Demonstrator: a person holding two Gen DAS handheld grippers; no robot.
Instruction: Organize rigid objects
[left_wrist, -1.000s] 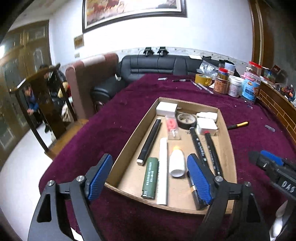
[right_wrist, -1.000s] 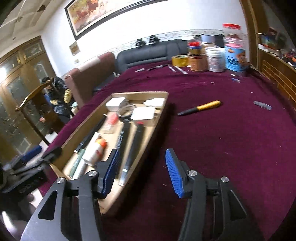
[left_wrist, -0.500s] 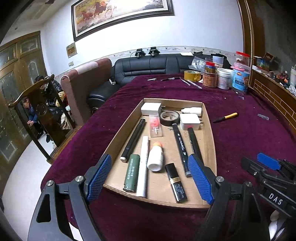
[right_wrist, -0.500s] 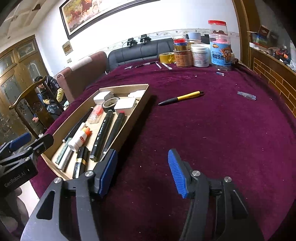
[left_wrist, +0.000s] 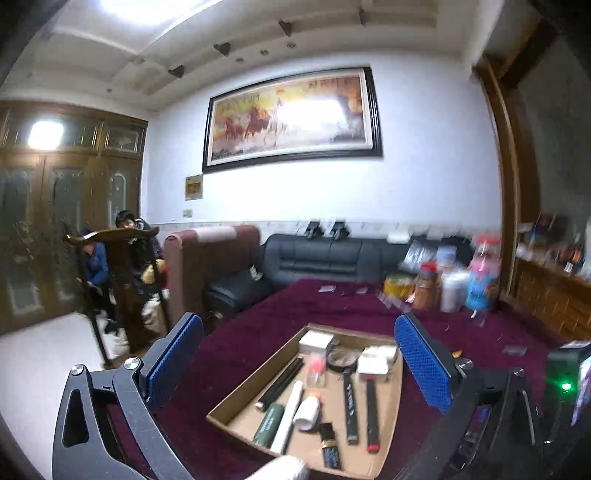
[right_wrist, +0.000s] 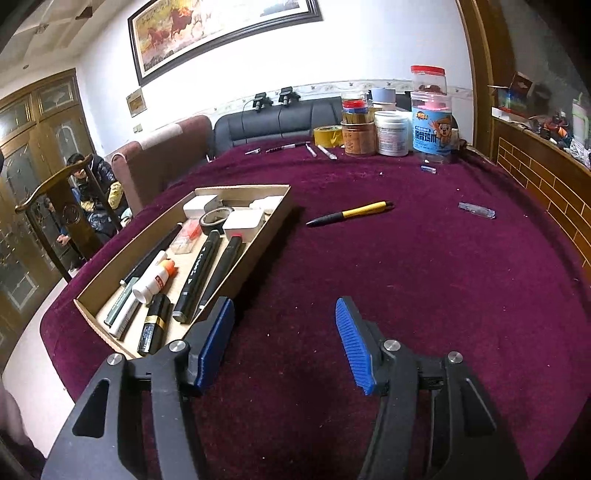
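A shallow cardboard tray (left_wrist: 236, 402) (right_wrist: 273, 225) lies on the purple cloth. It holds two black markers (right_wrist: 207, 266), a white bottle (left_wrist: 306, 410), a green lighter (left_wrist: 267, 422), a black-and-gold tube (right_wrist: 153, 325), a tape roll (right_wrist: 216, 218) and white boxes. My left gripper (left_wrist: 297, 326) hangs above the tray's near end, pointing almost level; its jaws are opening and nothing is between them. To the right of the tray's near corner, my right gripper (right_wrist: 284, 310) stands open over bare cloth. A yellow-and-black pen (right_wrist: 351, 214) lies on the cloth right of the tray.
Jars (right_wrist: 430, 122), a yellow tape roll (right_wrist: 327, 134) and loose pens stand at the table's far end. A small clear piece (right_wrist: 476, 210) lies at the right. A sofa (left_wrist: 325, 254), a wooden chair (right_wrist: 51, 184) and seated people are beyond the left edge.
The left gripper has risen and tilted up, so the tray sits lower in its view, and its jaws have spread wider. The left gripper has left the right wrist view.
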